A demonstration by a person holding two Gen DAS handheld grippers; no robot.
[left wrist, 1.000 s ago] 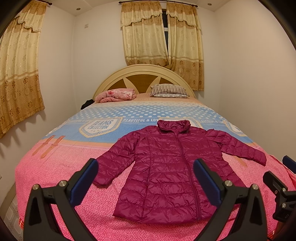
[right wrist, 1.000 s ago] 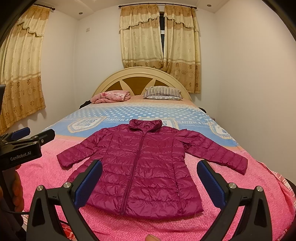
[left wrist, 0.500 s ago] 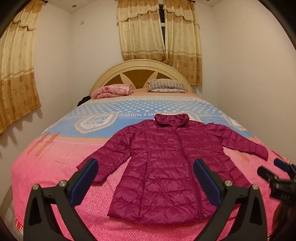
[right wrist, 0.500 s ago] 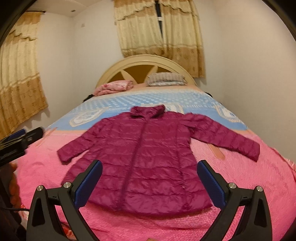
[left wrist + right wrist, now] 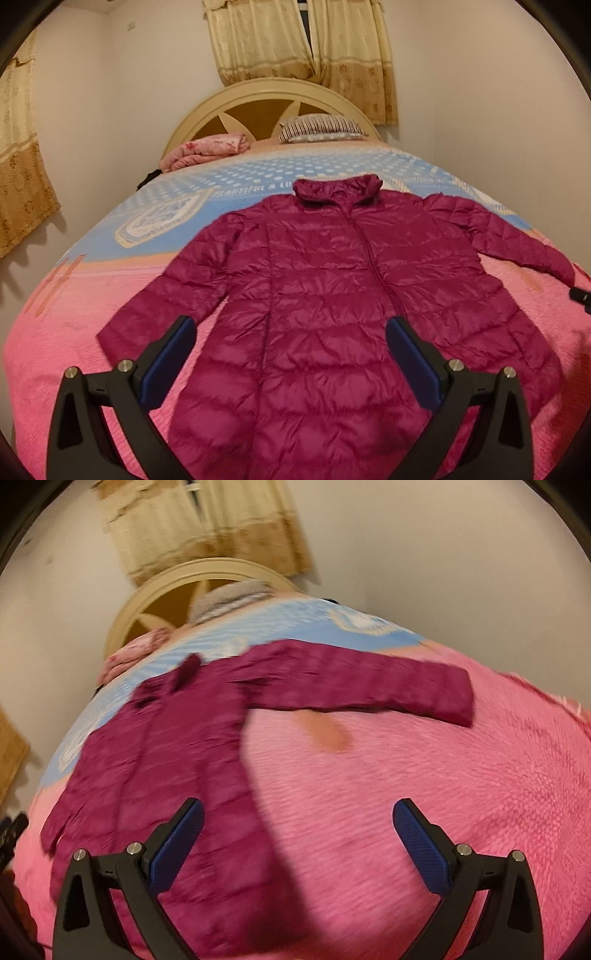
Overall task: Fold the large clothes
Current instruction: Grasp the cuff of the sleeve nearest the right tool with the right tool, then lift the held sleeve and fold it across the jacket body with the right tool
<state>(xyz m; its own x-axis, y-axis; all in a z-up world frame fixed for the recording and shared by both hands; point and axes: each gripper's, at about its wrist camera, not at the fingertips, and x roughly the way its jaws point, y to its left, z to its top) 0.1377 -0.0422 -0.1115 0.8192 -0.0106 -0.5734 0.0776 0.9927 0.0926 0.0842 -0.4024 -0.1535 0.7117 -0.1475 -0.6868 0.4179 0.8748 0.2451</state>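
A magenta quilted puffer jacket (image 5: 332,295) lies flat and zipped on the bed, collar toward the headboard, both sleeves spread out. My left gripper (image 5: 291,354) hovers open above its lower body, nothing between the blue pads. In the right wrist view the jacket (image 5: 177,760) sits to the left, blurred, with its right sleeve (image 5: 369,686) stretched across the pink cover. My right gripper (image 5: 295,834) is open over the hem's right edge and bare bedspread. A bit of the right gripper (image 5: 581,297) shows at the left wrist view's right edge.
The bed (image 5: 74,325) has a pink and blue cover. A cream headboard (image 5: 273,107), a striped pillow (image 5: 321,127) and a folded pink blanket (image 5: 207,149) are at the far end. Walls close in on both sides; curtains (image 5: 303,40) hang behind.
Both grippers moved forward and lower toward the jacket. The right gripper swung right and tilted, so the jacket shifted left in its view. Both stayed open.
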